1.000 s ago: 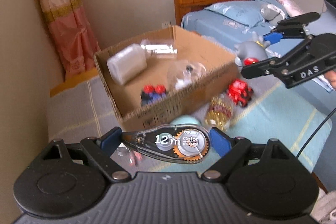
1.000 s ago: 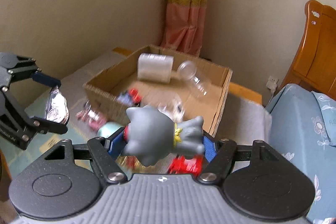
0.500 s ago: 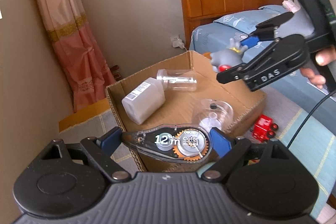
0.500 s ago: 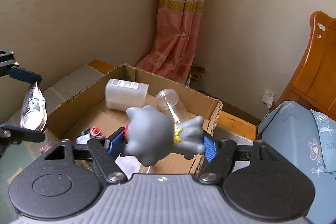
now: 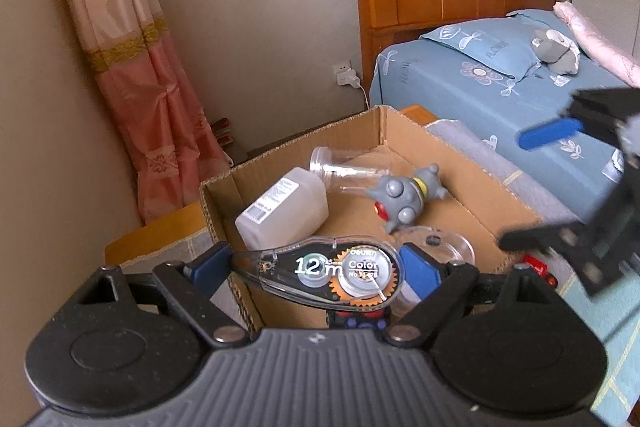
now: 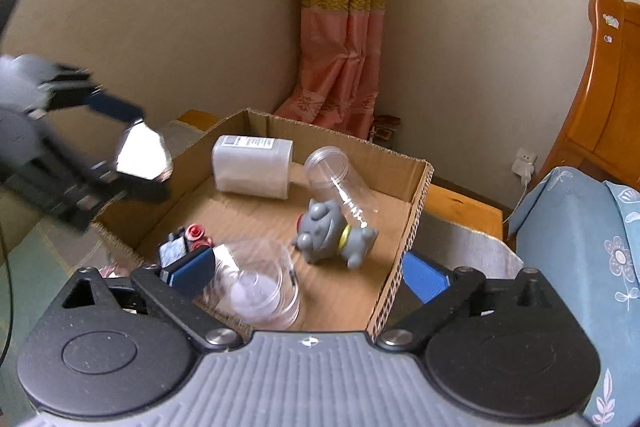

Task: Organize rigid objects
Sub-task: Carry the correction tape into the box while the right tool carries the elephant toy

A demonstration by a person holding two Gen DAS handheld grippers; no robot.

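R gripper [image 6: 308,277] jaws are opening wide w/ nothing between, grey toy [image 6: 334,235] lying just ahead in cardboard box [image 6: 416,211] beside bottle [image 6: 252,167] & jar [image 6: 340,183]; L gripper [image 5: 316,267] is clamping correction-tape dispenser [image 5: 324,273] over box's near edge, still pending, red toy car [image 5: 538,267] outside.

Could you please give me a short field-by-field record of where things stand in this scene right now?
container: cardboard box
in the box: grey toy, white bottle, clear jar, clear cup, small red and blue toy
left hand-held gripper: shut on a correction tape, above the box's near edge
right hand-held gripper: jaws opening, nothing between them
grey toy: lying on the box floor
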